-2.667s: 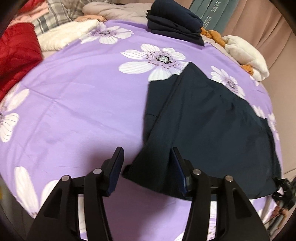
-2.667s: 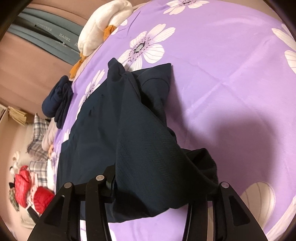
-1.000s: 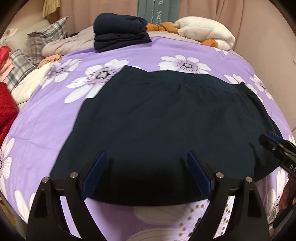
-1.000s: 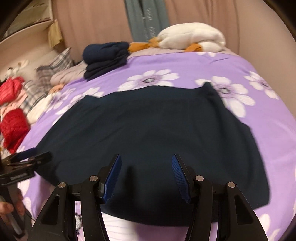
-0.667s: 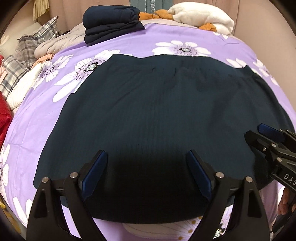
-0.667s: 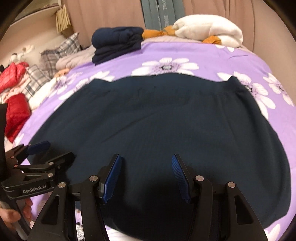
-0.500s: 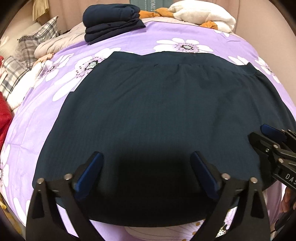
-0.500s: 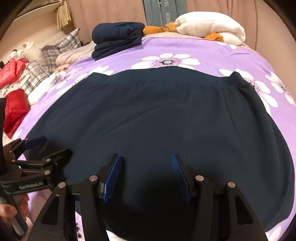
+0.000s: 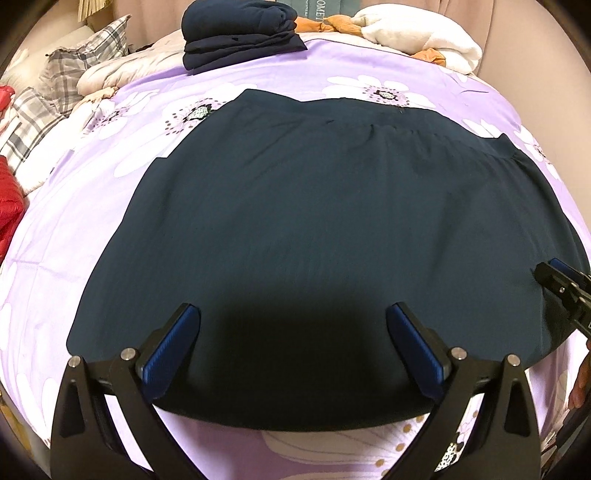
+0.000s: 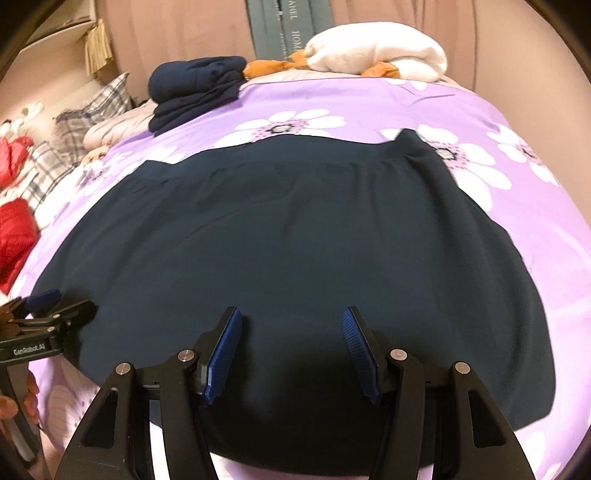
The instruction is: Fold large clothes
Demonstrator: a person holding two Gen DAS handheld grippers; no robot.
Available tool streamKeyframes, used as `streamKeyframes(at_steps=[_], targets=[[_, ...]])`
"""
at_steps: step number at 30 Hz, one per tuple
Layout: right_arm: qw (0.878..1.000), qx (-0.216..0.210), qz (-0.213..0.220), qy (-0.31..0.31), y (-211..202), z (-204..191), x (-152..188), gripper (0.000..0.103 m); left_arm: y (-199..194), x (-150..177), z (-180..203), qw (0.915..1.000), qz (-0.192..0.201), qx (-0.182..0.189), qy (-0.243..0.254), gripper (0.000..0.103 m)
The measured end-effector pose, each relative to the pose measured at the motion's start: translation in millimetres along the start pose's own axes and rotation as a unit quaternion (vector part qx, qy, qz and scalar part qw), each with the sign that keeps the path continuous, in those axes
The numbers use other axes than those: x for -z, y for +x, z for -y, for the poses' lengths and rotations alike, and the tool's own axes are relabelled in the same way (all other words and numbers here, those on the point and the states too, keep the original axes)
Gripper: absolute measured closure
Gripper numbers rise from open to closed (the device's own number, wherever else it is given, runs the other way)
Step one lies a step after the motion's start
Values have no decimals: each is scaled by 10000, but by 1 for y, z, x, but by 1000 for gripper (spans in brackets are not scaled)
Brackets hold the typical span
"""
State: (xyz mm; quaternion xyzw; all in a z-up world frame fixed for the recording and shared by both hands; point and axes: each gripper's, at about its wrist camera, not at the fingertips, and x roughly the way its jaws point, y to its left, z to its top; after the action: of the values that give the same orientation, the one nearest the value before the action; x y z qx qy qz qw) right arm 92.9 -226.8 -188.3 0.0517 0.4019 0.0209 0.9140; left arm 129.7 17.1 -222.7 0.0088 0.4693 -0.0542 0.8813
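Observation:
A large dark navy garment (image 9: 332,229) lies spread flat on the purple flowered bedspread (image 9: 74,206), its gathered waistband at the far side. It also fills the right wrist view (image 10: 295,243). My left gripper (image 9: 291,314) is open and empty, hovering over the garment's near hem. My right gripper (image 10: 291,317) is open and empty over the near hem further right. The right gripper also shows at the right edge of the left wrist view (image 9: 565,288). The left gripper shows at the left edge of the right wrist view (image 10: 44,314).
A folded stack of navy clothes (image 9: 240,33) sits at the bed's far side. White and orange clothes (image 9: 417,40) lie beside it. Plaid fabric (image 9: 55,85) and a red jacket (image 9: 7,184) lie at the left. A curtain (image 10: 184,29) hangs behind.
The garment went from bunched and held in my right gripper to spread flat. Both grippers have let go and now hover open over the near hem.

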Motion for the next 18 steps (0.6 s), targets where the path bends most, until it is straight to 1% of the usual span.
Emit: streamKeyframes(at_steps=[2,5,6,7,8,13,18], targets=[[9998,170,1,38,-2,6,2,45,-1,2,-2,10000,-31,2,-22,1],[9997,198,33,153,-8,17,7,45,-2,4,-3,10000,-78,6,-42,1],[9995,274,40,168,-10,20,8,40,-2,5,-4,10000,-89,6,-44,1],[9988,445,21,181,-11,23,9,36,-3,6,-4,9999,-94,4,-44,1],[9984,525,16,205,-12,26,10,33,-3,7,-5,9999,-95,2,-45,1],[9976,517,66,465,-23,48,18,33,-6,11,-6,9999,-109,-18,-68,1],[9970,549,88,532,-29,56,22,33,-10,14,-8,9998,-131,-41,-130,1]])
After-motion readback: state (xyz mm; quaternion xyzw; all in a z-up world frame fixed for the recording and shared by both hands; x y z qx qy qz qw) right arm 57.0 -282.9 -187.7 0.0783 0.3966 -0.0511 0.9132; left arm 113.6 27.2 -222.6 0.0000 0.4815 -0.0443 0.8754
